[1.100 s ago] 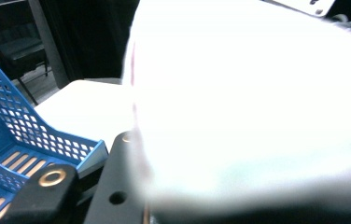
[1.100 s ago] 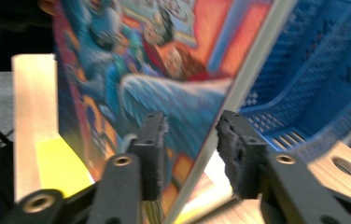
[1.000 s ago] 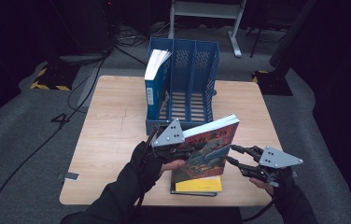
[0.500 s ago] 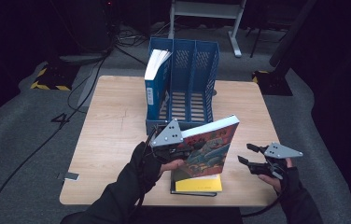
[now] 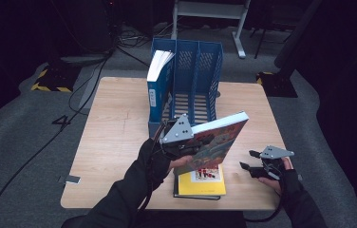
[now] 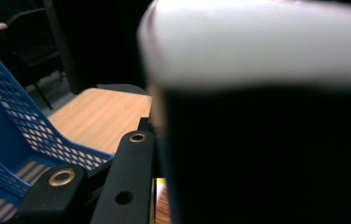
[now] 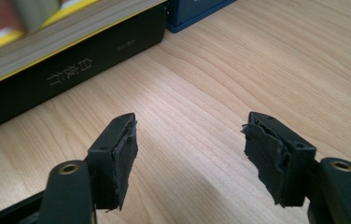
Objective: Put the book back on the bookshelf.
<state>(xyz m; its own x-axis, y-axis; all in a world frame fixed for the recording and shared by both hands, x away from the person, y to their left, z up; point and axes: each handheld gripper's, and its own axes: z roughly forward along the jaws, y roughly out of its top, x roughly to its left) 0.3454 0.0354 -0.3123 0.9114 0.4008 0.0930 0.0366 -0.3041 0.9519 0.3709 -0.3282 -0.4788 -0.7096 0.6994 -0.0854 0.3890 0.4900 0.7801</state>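
The left gripper point(image 5: 182, 142) clamps its jaws on a book point(image 5: 217, 137), tilted in the air above a yellow book point(image 5: 200, 183) on the worktop point(image 5: 115, 137); the right gripper point(image 7: 190, 154), jaws just opened and empty, hangs low beside; the step is filing, and next the book needs standing upright into a free slot of the rack point(image 5: 200, 71).

Light falls on the table point(image 5: 119, 118) amid dark surroundings, while the held book point(image 6: 267, 116) looms blurred and close.
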